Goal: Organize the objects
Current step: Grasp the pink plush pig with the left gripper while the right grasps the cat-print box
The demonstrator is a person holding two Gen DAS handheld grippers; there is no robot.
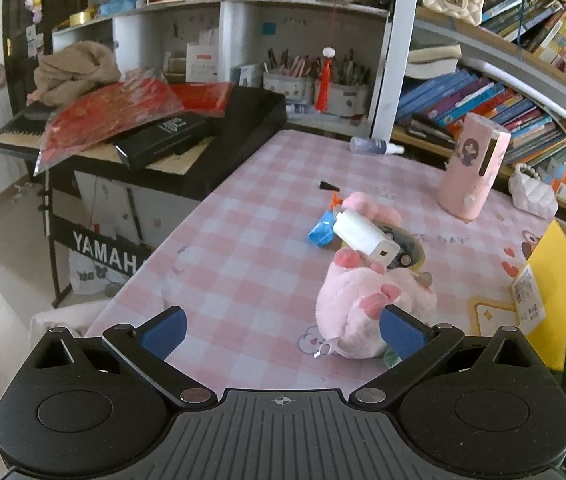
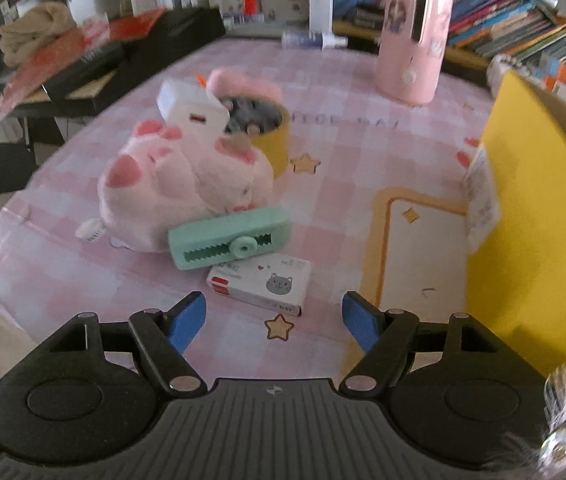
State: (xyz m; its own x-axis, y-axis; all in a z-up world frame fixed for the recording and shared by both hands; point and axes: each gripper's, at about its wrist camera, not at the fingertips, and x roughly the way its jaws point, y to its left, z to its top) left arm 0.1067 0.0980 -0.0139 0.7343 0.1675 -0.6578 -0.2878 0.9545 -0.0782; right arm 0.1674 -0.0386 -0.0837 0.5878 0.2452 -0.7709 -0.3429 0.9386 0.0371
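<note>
My right gripper [image 2: 274, 318] hangs over the pink checked tablecloth [image 2: 323, 80] with its blue pads spread wide and nothing between them, and the thing lying most squarely ahead of it is the small white card box [image 2: 259, 286] with a grey cat face and a red stripe printed on it. The box sits just beyond the fingertips, a little left of the midline, flat on the cloth, its long axis running from the left and sloping down toward the right, so roughly across the line my fingers point along; I judge the pads would have to close on its short sides or I must roll the wrist to take it across the narrow way. Touching its far edge is the mint green clip [image 2: 229, 238], a chunky toothed piece with a round knob, lying tilted the same way, and behind that the pink plush toy [image 2: 179, 184] slumps against a yellow tin [image 2: 273, 140] with a white power bank [image 2: 193, 110] resting on top. The yellow box [image 2: 539, 208] stands open at my right, near enough to be the likely drop place. My left gripper [image 1: 283, 330] is also wide open and empty, with its right pad just beside the plush, so it is nearer the toy while the right is nearer the box and the clip
</note>
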